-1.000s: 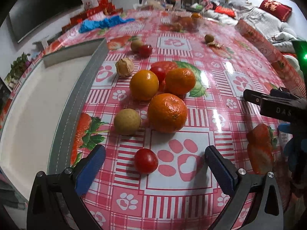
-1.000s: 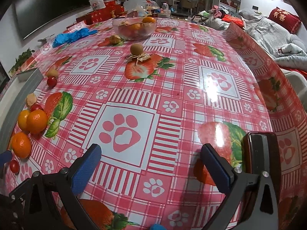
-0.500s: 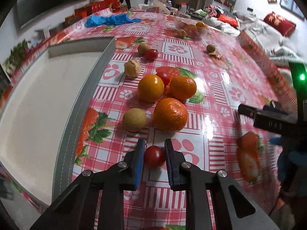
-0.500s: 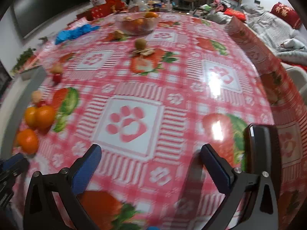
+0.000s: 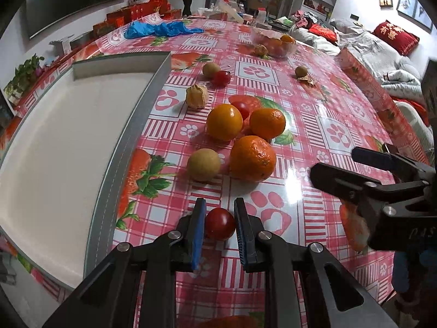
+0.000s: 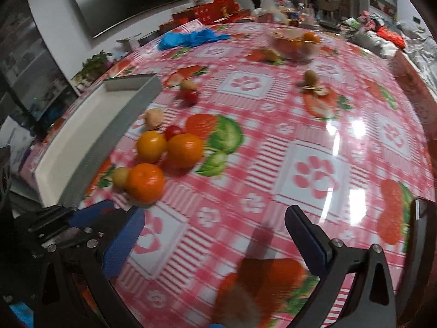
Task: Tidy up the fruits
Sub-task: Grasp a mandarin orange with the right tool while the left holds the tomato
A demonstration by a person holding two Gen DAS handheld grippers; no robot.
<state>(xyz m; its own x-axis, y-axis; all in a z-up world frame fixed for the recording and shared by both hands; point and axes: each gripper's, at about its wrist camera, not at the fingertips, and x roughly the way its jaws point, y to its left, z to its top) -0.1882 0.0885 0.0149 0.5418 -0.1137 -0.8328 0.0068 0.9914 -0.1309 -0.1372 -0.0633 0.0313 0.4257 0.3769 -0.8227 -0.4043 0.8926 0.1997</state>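
My left gripper (image 5: 220, 225) is shut on a red cherry tomato (image 5: 220, 223) just above the pink tablecloth. Beyond it lie a large mandarin (image 5: 252, 158), a tan round fruit (image 5: 204, 164), two oranges (image 5: 224, 122) (image 5: 267, 123), another cherry tomato (image 5: 241, 109) and a papery husk fruit (image 5: 196, 97). A grey-rimmed white tray (image 5: 128, 147) lies to their left. My right gripper (image 6: 215, 235) is open and empty over the tablecloth, right of the fruit cluster (image 6: 164, 150); it also shows at the right of the left wrist view (image 5: 377, 180).
Farther back are a tan fruit (image 5: 210, 69) beside a cherry tomato (image 5: 221, 78), a small fruit on husk scraps (image 5: 301, 71), a glass bowl of fruit (image 5: 274, 43) and blue gloves (image 5: 161, 29). A dark phone-like object (image 6: 422, 235) lies at the right table edge.
My left gripper closed on the cherry tomato and lifted slightly. My right gripper swung left, so the fruit cluster and tray now show in its view.
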